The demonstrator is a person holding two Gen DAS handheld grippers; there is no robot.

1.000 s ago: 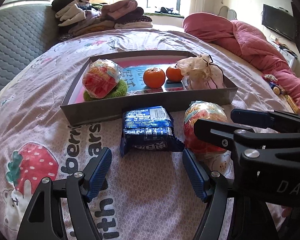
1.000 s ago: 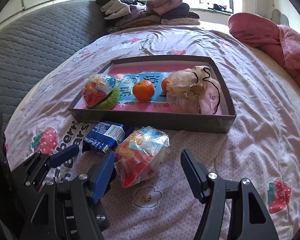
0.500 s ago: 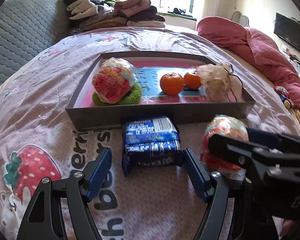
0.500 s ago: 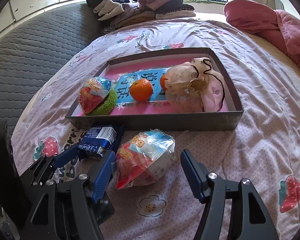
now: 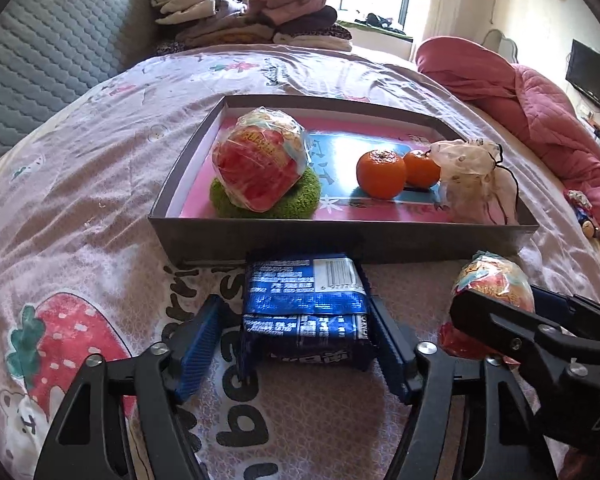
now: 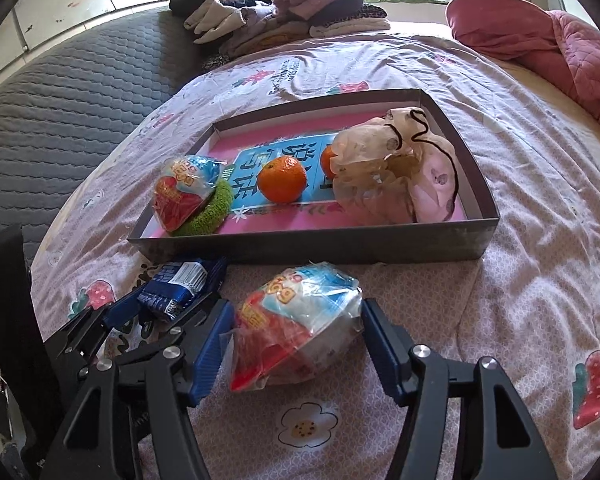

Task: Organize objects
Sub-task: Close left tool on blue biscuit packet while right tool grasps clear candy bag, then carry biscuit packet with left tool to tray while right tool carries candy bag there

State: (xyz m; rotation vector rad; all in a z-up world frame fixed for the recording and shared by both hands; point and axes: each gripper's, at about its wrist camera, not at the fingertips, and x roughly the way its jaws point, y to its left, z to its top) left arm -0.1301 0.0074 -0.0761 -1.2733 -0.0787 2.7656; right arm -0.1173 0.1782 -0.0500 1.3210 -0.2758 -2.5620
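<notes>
- Both grippers have pushed forward since the earlier frames: each loose packet, then lying ahead of the fingertips, now sits between them.
- Left gripper (image 5: 296,348): jaws spread, straddling the blue snack pack (image 5: 304,312). The right pad looks to be touching the pack's edge; the left pad stands apart. No squeeze yet, by my reading.
- Blue snack pack lies on the bedspread (image 5: 80,184), its far end butted against the tray's (image 5: 340,240) near wall. Outside the tray.
- Tray contents, left to right: wrapped red bun (image 5: 260,168) on a green knitted ring (image 5: 300,200), two oranges (image 5: 381,174) side by side, drawstring pouch (image 5: 476,182) in the right corner.
- Right gripper (image 6: 298,348): jaws likewise spread around the second wrapped bun (image 6: 296,328), pads near or grazing the wrapper; cannot tell whether there is firm contact. Bun rests on the bedspread just short of the tray's front wall.
- Progress: five items look already placed; two are left, both bracketed but neither lifted. Remaining: close, lift over the wall, and set down in the open pink floor at the centre or rear.
</notes>
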